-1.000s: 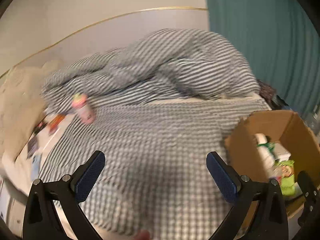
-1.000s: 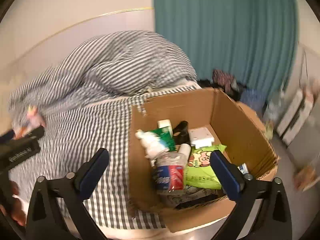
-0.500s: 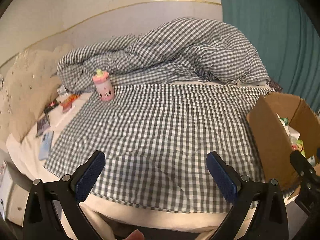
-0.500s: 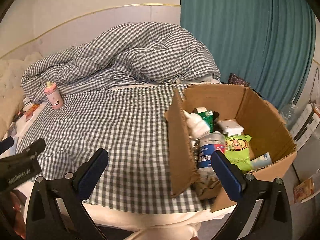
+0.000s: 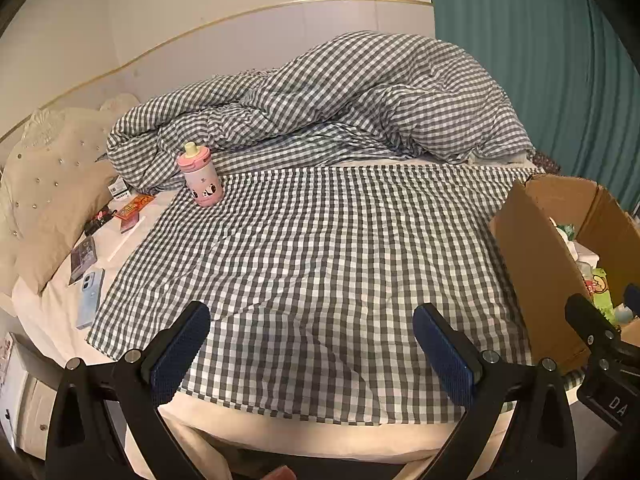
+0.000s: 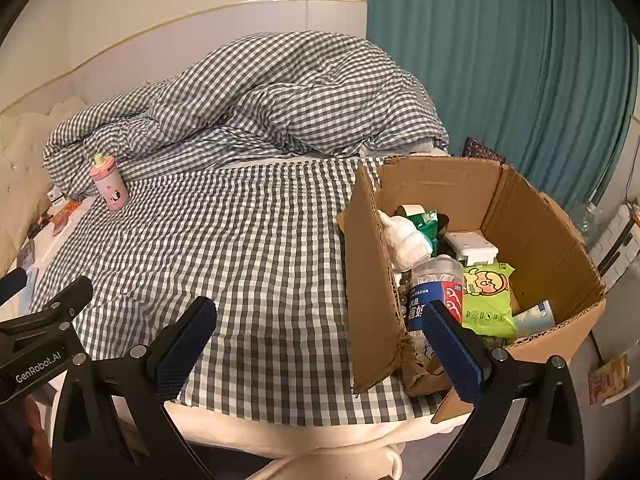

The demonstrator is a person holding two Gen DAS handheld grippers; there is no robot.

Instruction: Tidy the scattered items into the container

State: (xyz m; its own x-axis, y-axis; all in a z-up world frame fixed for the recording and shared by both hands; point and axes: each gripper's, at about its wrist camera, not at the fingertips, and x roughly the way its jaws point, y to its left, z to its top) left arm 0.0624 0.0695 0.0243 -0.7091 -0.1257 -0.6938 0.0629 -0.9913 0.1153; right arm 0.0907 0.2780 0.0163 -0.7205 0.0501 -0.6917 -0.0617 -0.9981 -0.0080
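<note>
Both tools held above the near edge of the bed, nothing in either. Left tool (image 5: 312,344): blue pads spread wide, released, touching nothing; only checked blanket (image 5: 320,248) shows btwn the fingers. Right tool (image 6: 320,340): same, wide apart and empty. Its right pad (image 6: 456,344) sits in front of the cardboard box (image 6: 372,280) in the view, but can't tell if it touches the box.

Box stands at the right end of the bed on the blanket, flaps up, near flap tilted outward. Inside: clear water bottle w/ blue-red label (image 6: 436,292), green snack pack (image 6: 486,300), white squeeze bottle (image 6: 406,240), white flat box (image 6: 472,246), green pack at the back (image 6: 426,222), tape roll (image 6: 410,211), a tube in the near right corner (image 6: 534,316).

Still out on the bed: pink bottle (image 5: 200,180), upright at the far left, just beside the bunched duvet (image 5: 340,104), well apart from box and both tools. On the white sheet left of the blanket, by the pillow (image 5: 52,184): orange packet (image 5: 134,206), small cards, a pale blue phone (image 5: 90,296).

Teal curtain (image 6: 500,72) behind the box.
</note>
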